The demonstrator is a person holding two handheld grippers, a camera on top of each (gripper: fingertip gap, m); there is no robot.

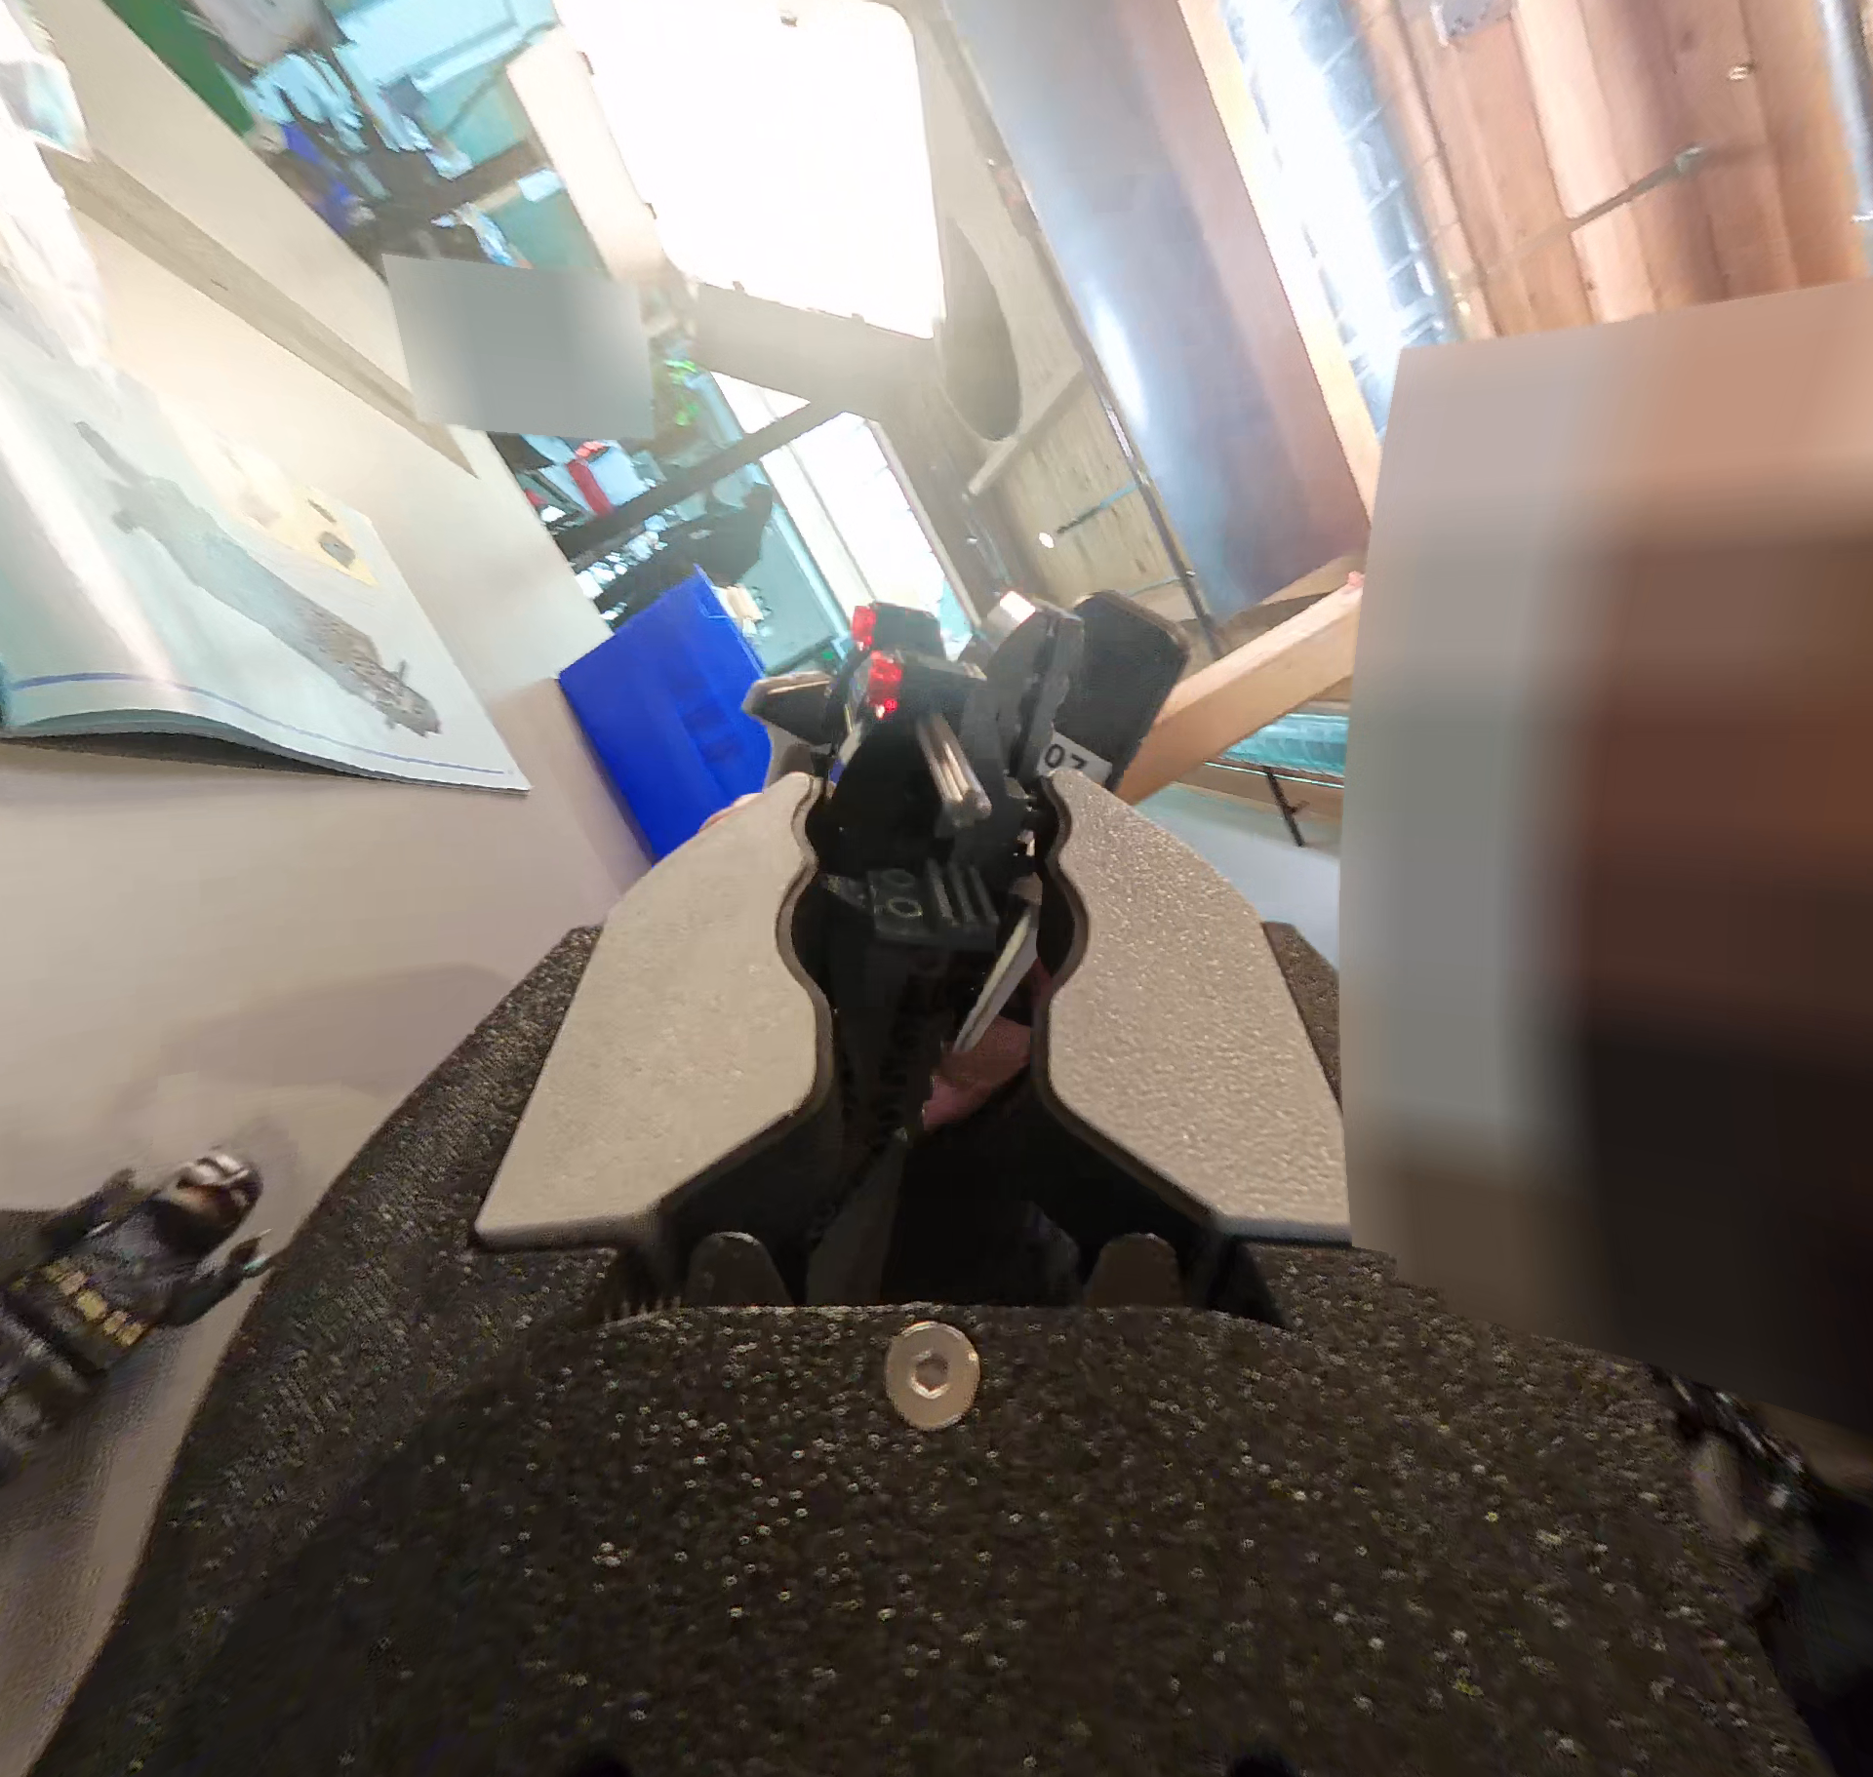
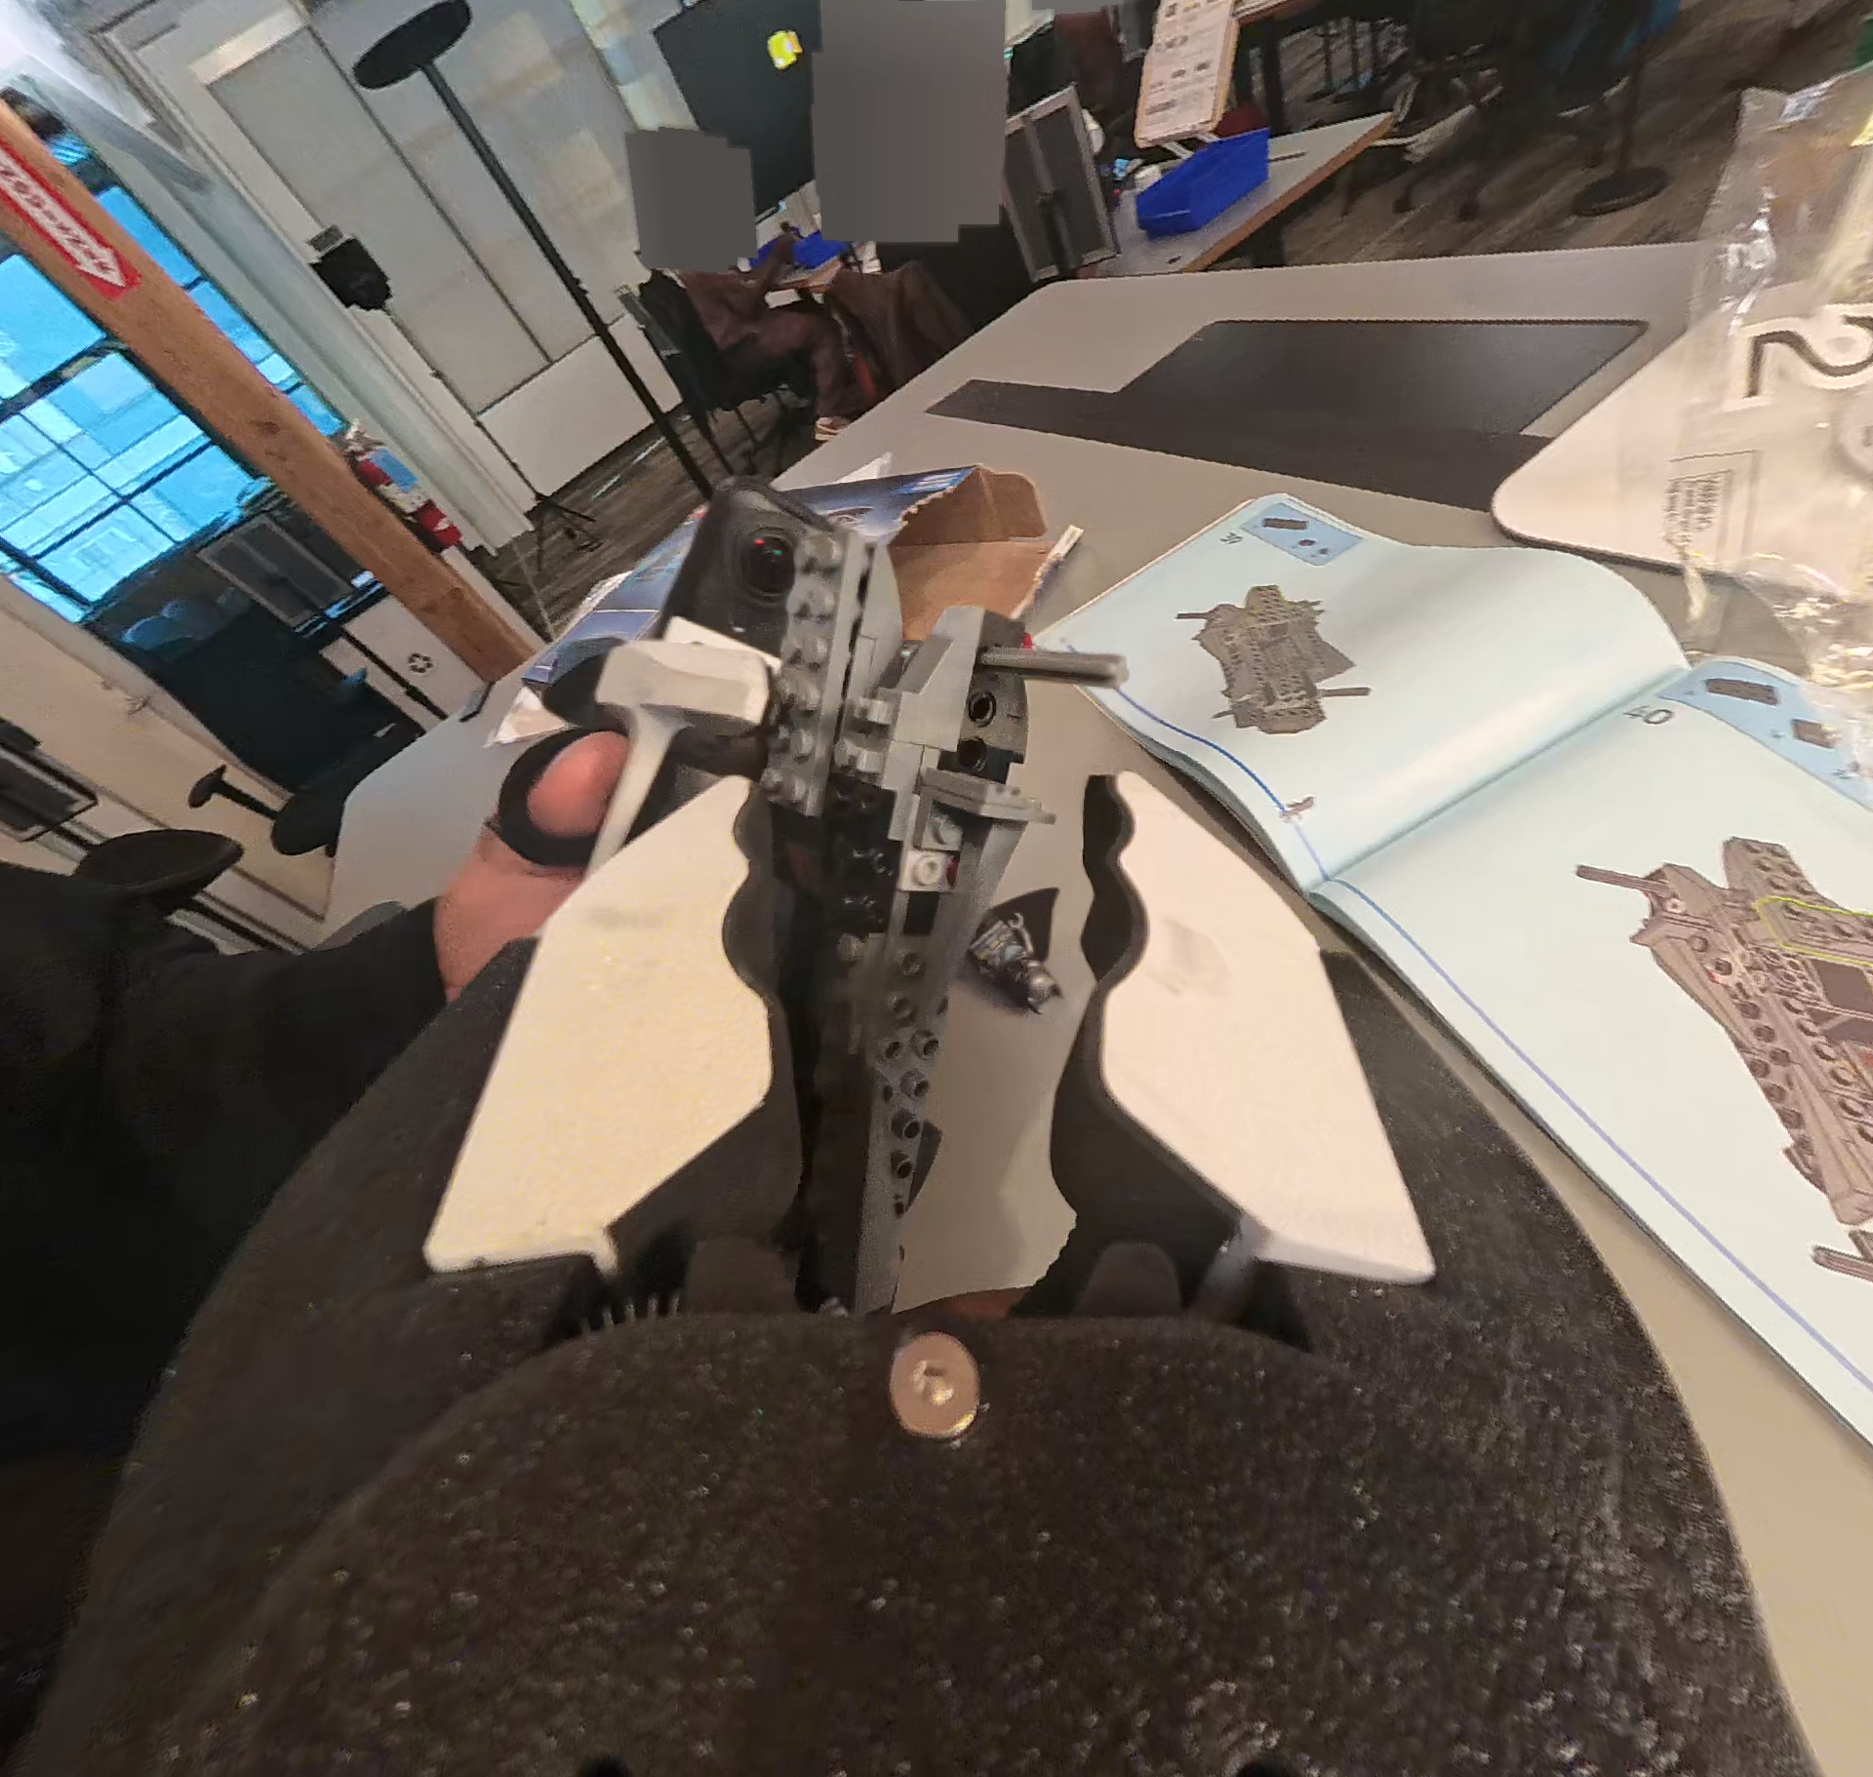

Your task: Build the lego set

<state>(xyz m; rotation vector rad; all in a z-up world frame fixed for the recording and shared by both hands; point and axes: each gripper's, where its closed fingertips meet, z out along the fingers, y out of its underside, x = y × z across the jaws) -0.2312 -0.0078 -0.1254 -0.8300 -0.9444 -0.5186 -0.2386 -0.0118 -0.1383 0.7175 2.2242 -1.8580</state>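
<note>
i hold a grey and black brick model [image 2: 872,816] at frame centre, pinched by the left gripper [image 1: 927,852]; the right gripper [image 2: 917,821] stands spread beside it. it looks light, rigid, apt to shed pieces; grip its studded plates.

The grey and black studded plastic brick model [image 2: 892,816] has a dull sheen. The open paper instruction booklet [image 2: 1470,715] looks smooth and matt on the pale matt bench [image 2: 1115,310]. Both grippers' bodies are rough, speckled black foam, with grainy grey finger plates [image 1: 689,999].
</note>
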